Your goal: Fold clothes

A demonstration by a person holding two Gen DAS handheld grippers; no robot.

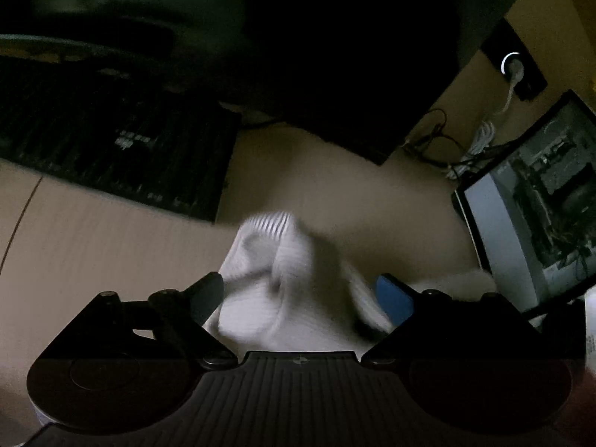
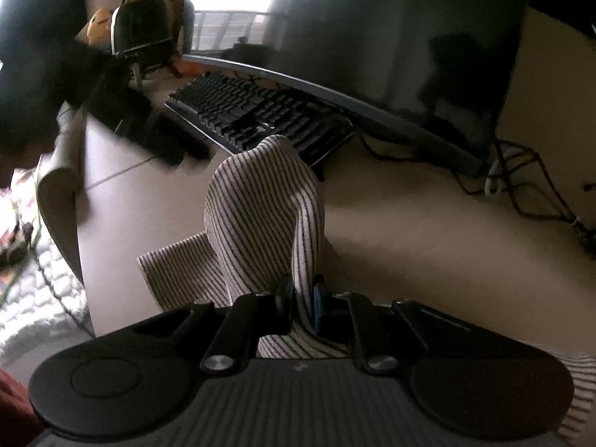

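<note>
A striped cloth [image 2: 260, 208], pale with thin dark lines, rises in a peak over the beige desk [image 2: 409, 246] in the right wrist view. My right gripper [image 2: 302, 298] is shut on a fold of it near its lower edge. In the left wrist view the same kind of cloth [image 1: 275, 283] looks white and motion-blurred, bunched between the fingers. My left gripper [image 1: 305, 294] is open, its fingers wide apart on either side of the fabric. Whether the pads touch the cloth I cannot tell.
A black keyboard [image 2: 253, 115] lies behind the cloth, below a dark curved monitor [image 2: 391, 44]. Cables [image 2: 529, 182] trail at the right. A second screen [image 1: 540, 205] stands at the right of the left wrist view. The desk edge [image 2: 80, 246] drops to a rug on the left.
</note>
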